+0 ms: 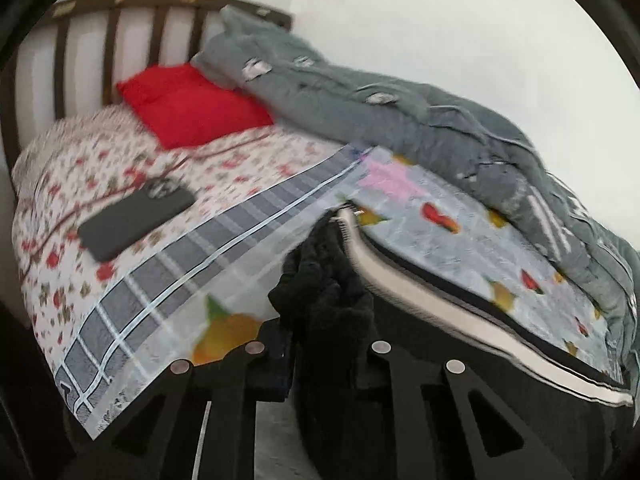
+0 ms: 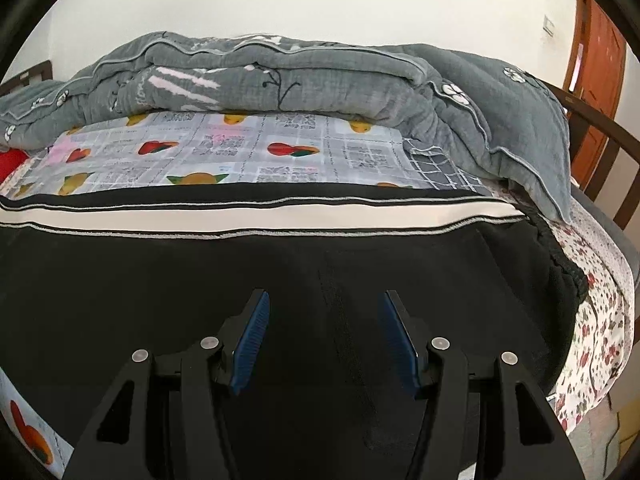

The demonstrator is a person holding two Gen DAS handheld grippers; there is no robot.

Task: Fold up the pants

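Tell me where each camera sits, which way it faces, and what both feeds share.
Left wrist: on the left gripper, shut on bunched black pants, facing the headboard, red pillow and phone.
Right wrist: on the open right gripper above the flat pants, facing the wall.
Shared: pants, fruit-print sheet, grey quilt.

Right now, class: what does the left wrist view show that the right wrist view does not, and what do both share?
Left only: a dark phone, the left gripper shut on bunched pants fabric.
Right only: an orange door, the right gripper open above the flat pants.
Shared: the grey duvet, the fruit-print sheet, the red pillow.
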